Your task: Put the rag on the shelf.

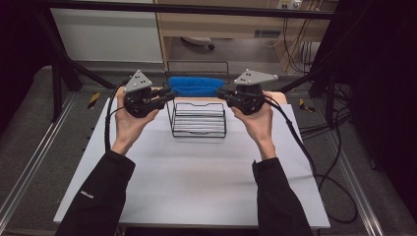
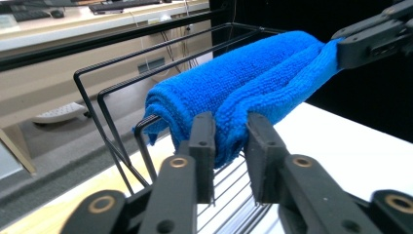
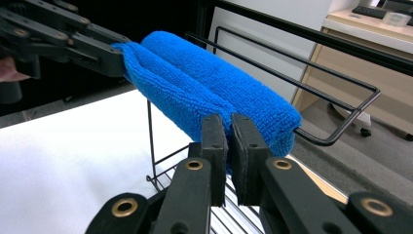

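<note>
i see the white tabletop (image 1: 196,182) spread under everything, and i take the black wire rack (image 1: 198,119) as my landmark: it stands on the tabletop toward the far edge, midway between my two hands. the blue towel (image 1: 195,86), folded into a long roll, lies draped along the rack's far top rails, stretched from one end of the rack to the other.

my left gripper (image 1: 169,95) sits just to the left of the rack, level with its top, fingers pointing inward at the towel's left end. in the left gripper view the fingers (image 2: 202,146) stand a little apart with the towel's end (image 2: 243,92) between them; one pad touches the cloth, the other shows a slim gap, so i read them as loosened rather than pinching.

my right gripper (image 1: 222,94) sits just to the right of the rack at the same height, pointing inward. in the right gripper view its fingers (image 3: 214,141) are nearly together, clamped on the lower fold of the towel's right end (image 3: 214,83), right beside the rack's top rail (image 3: 311,73).

both hands hold their grippers above the tabletop, well clear of its near edge.
</note>
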The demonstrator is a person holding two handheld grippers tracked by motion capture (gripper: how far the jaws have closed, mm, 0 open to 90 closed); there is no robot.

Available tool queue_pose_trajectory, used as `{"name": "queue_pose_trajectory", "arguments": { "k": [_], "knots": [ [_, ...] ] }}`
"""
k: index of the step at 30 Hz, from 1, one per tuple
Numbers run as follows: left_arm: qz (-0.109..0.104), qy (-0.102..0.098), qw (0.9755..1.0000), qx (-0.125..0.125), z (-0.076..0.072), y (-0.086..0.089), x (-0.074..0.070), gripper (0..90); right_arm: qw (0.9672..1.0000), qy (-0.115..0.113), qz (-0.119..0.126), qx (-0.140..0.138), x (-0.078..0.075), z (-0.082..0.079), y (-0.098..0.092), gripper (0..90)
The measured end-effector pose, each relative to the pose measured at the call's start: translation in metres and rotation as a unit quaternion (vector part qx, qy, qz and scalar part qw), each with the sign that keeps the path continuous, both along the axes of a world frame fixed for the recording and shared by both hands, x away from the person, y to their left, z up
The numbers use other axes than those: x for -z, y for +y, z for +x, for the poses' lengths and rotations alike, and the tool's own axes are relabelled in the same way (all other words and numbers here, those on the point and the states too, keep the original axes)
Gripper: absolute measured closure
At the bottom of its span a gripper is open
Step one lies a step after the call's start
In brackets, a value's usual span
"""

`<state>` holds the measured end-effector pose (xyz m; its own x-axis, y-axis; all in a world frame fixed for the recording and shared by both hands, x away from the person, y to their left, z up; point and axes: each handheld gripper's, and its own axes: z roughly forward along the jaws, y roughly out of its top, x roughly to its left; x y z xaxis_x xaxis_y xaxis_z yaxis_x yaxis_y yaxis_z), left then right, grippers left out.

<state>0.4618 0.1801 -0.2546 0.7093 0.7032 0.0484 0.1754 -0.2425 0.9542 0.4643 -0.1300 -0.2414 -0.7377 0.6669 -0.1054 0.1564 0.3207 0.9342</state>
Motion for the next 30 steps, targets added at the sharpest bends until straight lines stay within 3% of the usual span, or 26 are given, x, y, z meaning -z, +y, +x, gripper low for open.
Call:
{"name": "queue_pose_trajectory", "arguments": {
  "k": [5, 10, 12, 17, 21, 30],
  "knots": [
    [-0.024, 0.003, 0.9997, 0.002, -0.005, 0.006, -0.017, 67.1, 1.0000, 0.001, -0.001, 0.000, 0.002, 0.000, 0.001, 85.4],
    [-0.037, 0.000, 0.9993, 0.005, -0.008, 0.006, -0.028, 67.7, 1.0000, 0.002, -0.007, -0.001, 0.004, 0.000, 0.002, 85.4],
    [-0.040, 0.011, 0.9991, 0.009, -0.007, 0.005, -0.028, 70.0, 1.0000, 0.002, -0.007, -0.002, 0.005, 0.000, 0.002, 85.3],
    [-0.003, 0.045, 0.9989, 0.006, 0.000, -0.003, -0.015, 83.5, 1.0000, 0.001, -0.009, -0.003, 0.006, 0.000, 0.001, 84.9],
    [0.013, 0.064, 0.9978, 0.011, 0.004, -0.007, -0.004, 89.6, 0.9999, 0.000, -0.016, -0.005, 0.007, 0.000, 0.001, 84.0],
    [0.043, 0.066, 0.9969, -0.001, 0.012, -0.013, 0.007, 89.9, 0.9996, 0.013, -0.024, -0.008, 0.011, 0.000, -0.001, 78.3]
  ]
}}
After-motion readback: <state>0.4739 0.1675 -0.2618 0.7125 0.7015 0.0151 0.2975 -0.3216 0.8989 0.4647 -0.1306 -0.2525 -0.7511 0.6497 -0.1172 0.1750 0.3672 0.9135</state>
